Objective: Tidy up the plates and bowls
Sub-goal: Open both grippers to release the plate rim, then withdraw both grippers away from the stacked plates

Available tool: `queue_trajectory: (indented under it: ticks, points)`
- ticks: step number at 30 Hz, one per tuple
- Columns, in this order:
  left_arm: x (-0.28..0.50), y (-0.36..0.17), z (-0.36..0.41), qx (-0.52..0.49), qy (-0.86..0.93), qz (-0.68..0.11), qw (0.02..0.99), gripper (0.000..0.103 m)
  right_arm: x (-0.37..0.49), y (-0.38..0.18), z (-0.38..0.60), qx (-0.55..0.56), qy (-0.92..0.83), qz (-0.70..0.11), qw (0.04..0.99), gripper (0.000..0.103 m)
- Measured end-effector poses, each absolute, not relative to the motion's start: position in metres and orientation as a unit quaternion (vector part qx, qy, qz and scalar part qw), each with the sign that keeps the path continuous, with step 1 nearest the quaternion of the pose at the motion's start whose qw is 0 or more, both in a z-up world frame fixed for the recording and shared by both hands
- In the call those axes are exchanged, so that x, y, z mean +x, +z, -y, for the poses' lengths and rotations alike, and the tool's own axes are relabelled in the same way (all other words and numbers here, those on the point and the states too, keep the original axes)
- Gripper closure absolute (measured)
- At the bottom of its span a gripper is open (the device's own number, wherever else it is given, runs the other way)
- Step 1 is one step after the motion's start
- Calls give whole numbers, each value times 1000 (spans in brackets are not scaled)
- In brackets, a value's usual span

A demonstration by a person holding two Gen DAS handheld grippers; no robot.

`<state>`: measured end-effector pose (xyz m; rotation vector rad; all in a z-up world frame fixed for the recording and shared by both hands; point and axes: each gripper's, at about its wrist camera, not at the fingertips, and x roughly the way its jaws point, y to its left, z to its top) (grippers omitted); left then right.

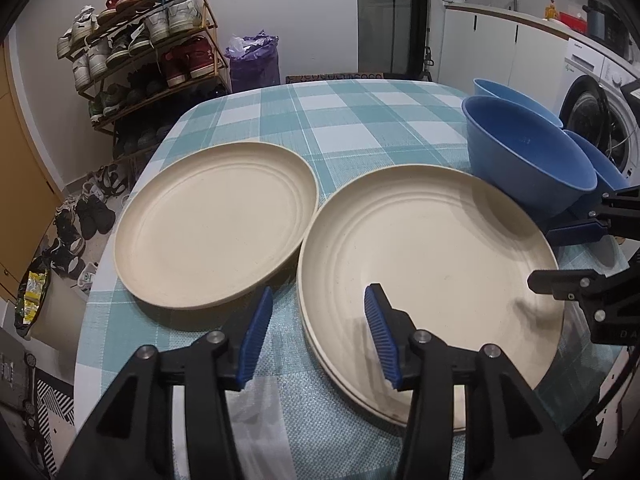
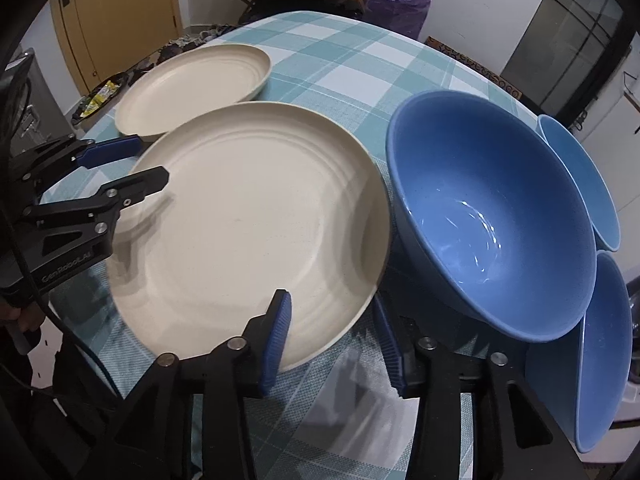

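Two cream plates lie on the checked tablecloth: a near plate [image 1: 432, 272] [image 2: 248, 216], which seems to rest on another plate, and a far plate [image 1: 212, 224] [image 2: 196, 80]. Three blue bowls stand to the right: a big one [image 1: 524, 156] [image 2: 492, 216] and two behind it [image 2: 580, 176] [image 2: 600, 352]. My left gripper [image 1: 320, 336] [image 2: 136, 160] is open, its jaws straddling the near plate's left rim. My right gripper [image 2: 332, 340] [image 1: 560, 252] is open, straddling the same plate's right rim beside the big bowl.
A shoe rack [image 1: 148, 48] and a purple bag [image 1: 252, 60] stand beyond the table's far edge. A washing machine [image 1: 600, 120] and a counter are on the right. Shoes lie on the floor at left.
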<state>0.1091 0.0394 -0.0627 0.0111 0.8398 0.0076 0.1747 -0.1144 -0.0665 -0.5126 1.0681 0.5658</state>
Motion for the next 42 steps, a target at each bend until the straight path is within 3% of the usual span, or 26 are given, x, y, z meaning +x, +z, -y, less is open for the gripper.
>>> queue_trajectory:
  ticks: [4,6,8,10,12,15,21,42]
  points:
    - [108,-58,-43,-4,6,-409,913,53,166,-56,113,-234,282,-482,796,55]
    - [107,-55,-44,-5,6,-408,913,51,164,-53,112,-232,285,-478,798,46]
    - [104,-49,-45,-8,8,-400,916,43,163,-48,110,-223,291,-473,801,42]
    - [100,-43,-46,-9,12,-389,921,20,163,-43,111,-212,294,-469,805,38]
    - [96,-38,-47,-6,16,-376,926,11,162,-37,111,-197,298,-461,813,25]
    - [94,-33,-49,-4,18,-372,928,2,164,-26,112,-172,305,-445,824,18]
    - [95,-28,-53,-9,30,-369,929,1,174,-7,112,-126,320,-427,836,1]
    - [89,-18,-118,-86,110,-346,928,0,209,22,80,-72,342,-396,849,1]
